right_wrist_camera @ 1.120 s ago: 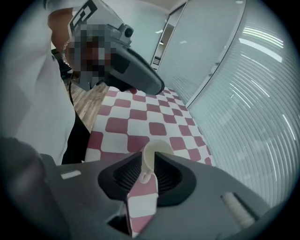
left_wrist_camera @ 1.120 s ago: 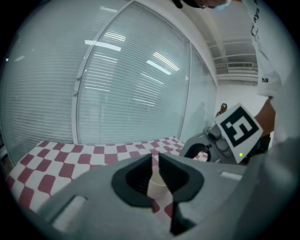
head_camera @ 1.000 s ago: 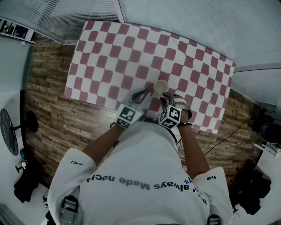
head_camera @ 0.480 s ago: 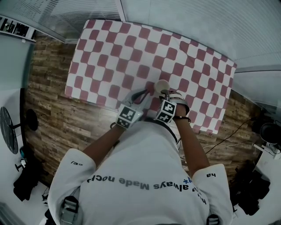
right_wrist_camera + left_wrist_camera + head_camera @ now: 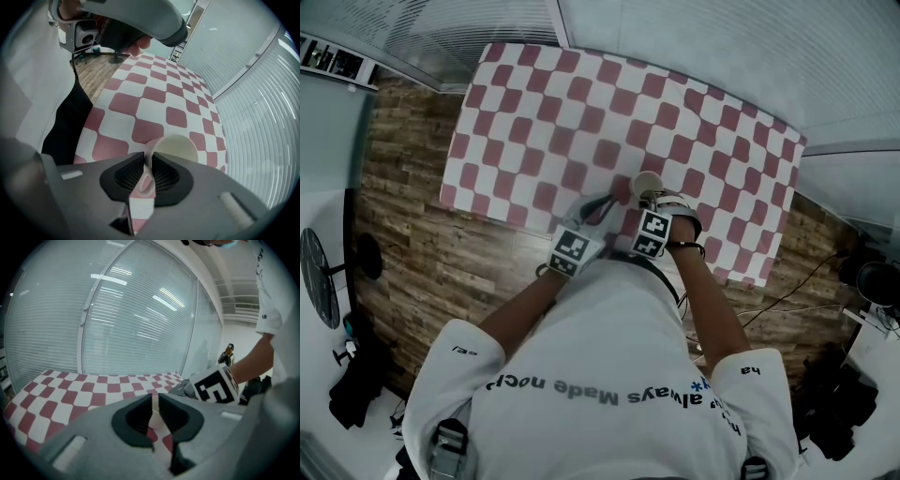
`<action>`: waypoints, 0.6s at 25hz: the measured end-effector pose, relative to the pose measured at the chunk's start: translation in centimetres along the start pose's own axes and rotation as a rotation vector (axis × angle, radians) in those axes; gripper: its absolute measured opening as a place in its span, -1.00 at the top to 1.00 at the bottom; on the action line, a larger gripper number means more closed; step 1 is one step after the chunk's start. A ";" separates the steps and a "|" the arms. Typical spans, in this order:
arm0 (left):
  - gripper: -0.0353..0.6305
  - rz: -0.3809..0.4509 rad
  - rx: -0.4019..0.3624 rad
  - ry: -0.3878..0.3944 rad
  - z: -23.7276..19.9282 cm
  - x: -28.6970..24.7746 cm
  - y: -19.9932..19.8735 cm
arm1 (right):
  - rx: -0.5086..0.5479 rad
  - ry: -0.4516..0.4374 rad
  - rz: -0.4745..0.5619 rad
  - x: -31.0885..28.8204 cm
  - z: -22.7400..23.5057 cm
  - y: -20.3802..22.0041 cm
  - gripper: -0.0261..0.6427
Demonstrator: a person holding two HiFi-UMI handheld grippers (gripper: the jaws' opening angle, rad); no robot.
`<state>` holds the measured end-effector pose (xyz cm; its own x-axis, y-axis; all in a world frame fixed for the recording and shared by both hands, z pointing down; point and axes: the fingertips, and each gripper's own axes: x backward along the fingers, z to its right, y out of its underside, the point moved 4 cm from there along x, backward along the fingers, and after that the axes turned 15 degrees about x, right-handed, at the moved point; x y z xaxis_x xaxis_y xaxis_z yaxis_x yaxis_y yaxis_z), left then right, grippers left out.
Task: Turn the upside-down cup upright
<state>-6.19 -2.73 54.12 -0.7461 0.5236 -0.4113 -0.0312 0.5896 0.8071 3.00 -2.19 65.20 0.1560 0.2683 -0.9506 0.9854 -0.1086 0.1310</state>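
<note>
A pale cream cup (image 5: 647, 183) stands on the red-and-white checked table (image 5: 534, 112), near its front edge; in the right gripper view the cup (image 5: 174, 147) shows a round flat face upward. My right gripper (image 5: 655, 199) points steeply down just in front of it. Its jaws have just been closing, and the right gripper (image 5: 147, 163) is shut on the cup's handle (image 5: 145, 180), which sits pinched between the pads. My left gripper (image 5: 602, 202) rests to the cup's left, and the left gripper (image 5: 154, 409) is shut with nothing between its jaws.
The table's front edge (image 5: 581, 234) lies right under both hands, with wooden floor (image 5: 422, 253) beyond it. A fan (image 5: 319, 281) and dark gear stand on the floor at left, cables (image 5: 787, 291) at right. The right gripper's marker cube (image 5: 213, 386) shows in the left gripper view.
The right gripper has sunk toward the cup and shifted slightly left, and its jaws have closed on the handle. The left gripper and the cup have stayed put.
</note>
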 end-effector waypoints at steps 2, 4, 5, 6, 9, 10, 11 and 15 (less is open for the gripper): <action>0.76 -0.001 0.002 -0.001 -0.1 0.1 0.0 | -0.005 -0.007 0.007 0.0 0.0 0.0 0.77; 0.76 -0.003 0.002 -0.001 0.0 0.0 0.1 | -0.012 -0.018 0.017 0.0 -0.1 0.0 0.79; 0.76 -0.005 0.000 -0.002 0.0 0.0 0.2 | -0.018 -0.021 0.025 0.1 -0.2 0.0 0.80; 0.76 -0.007 -0.002 -0.002 0.1 0.0 0.3 | -0.026 -0.022 0.034 0.1 -0.4 0.1 0.81; 0.76 -0.007 -0.002 -0.002 0.1 0.0 0.3 | -0.054 -0.004 0.060 0.1 -0.7 0.4 0.84; 0.76 -0.007 -0.001 -0.002 0.1 0.0 0.2 | -0.066 0.004 0.069 0.2 -0.8 0.5 0.84; 0.76 -0.006 -0.001 -0.002 0.1 0.0 0.2 | -0.079 0.010 0.077 0.4 -0.9 0.6 0.84; 0.76 -0.004 0.005 -0.003 0.1 0.1 0.1 | -0.127 0.037 0.116 1.3 -0.8 0.6 0.84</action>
<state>-6.18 -2.58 54.16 -0.7437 0.5235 -0.4157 -0.0305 0.5947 0.8033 3.90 -1.13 64.24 0.2697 0.2960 -0.9163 0.9608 -0.0198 0.2764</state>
